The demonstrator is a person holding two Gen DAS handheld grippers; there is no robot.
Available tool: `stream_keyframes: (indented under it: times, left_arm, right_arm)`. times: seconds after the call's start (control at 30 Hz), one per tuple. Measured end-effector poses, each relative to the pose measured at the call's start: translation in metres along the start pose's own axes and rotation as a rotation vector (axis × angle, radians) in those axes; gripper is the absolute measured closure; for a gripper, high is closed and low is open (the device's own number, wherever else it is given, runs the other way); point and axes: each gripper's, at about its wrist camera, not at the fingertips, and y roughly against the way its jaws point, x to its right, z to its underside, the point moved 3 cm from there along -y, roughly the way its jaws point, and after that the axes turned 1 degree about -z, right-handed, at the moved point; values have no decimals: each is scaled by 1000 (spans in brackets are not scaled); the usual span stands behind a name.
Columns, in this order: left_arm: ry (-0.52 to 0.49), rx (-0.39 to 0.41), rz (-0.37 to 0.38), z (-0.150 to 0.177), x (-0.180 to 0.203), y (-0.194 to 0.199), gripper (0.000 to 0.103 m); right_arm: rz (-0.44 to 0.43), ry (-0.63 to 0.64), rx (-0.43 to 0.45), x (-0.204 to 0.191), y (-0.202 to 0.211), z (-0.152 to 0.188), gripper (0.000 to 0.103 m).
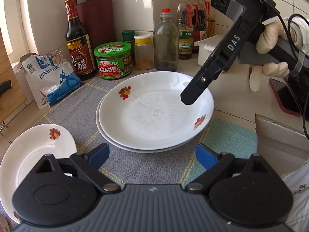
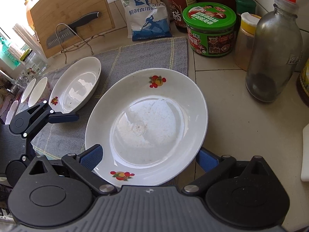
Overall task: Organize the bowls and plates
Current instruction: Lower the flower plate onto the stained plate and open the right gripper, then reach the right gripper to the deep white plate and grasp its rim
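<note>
Two white plates with fruit prints are stacked on a grey mat [image 1: 144, 166]; the top plate [image 1: 154, 116] sits slightly off the lower plate [image 1: 113, 144]. My left gripper [image 1: 152, 157] is open just in front of the stack, with nothing between its fingers. My right gripper [image 1: 190, 96] points down at the top plate's right rim. In the right wrist view the right gripper [image 2: 148, 159] stands wide open around the near rim of the top plate [image 2: 146, 127]; its left pad overlaps the rim and its right pad is partly hidden behind it. A third plate [image 1: 38, 154] lies at the left.
Sauce bottles [image 1: 79, 44], a green-lidded jar [image 1: 114, 61], a glass bottle [image 2: 274, 58] and a salt bag [image 1: 52, 79] crowd the back of the counter. Small white bowls [image 2: 38, 90] sit past the third plate [image 2: 77, 85]. A cutting board with a knife [image 2: 69, 15] leans at the back left.
</note>
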Motion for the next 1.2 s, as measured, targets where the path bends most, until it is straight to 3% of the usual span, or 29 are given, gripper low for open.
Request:
stream_keyframes:
  times: [0.13,0.33,0.53,0.73,0.87,1.03,1.2]
  left_arm:
    - [20,10,-16,4,0,11,7]
    - [119,30,-84,9,-6,33,5]
    - [268,15,-228,21,-14,45,4]
    - [455,-43,-406,43,-25,56,4]
    - [515,-98,-497,58,-28,66,4]
    - [540,-153,-555,74,-41,70,4]
    - [525,-151,-533,80,-55,56,4]
  right_arm:
    - [54,34,19,-8,6,3,0]
    - [66,100,97,-29,16,1,0]
    - [105,239,178,-57,11,-5,0]
    - [74,366,221,-85,1,-14,0]
    - [10,391,219,-100,-10,-14,0]
    - [-19,377,231,-116,-20,-18,0]
    - [-4,360,229,-123,-27,-21,0]
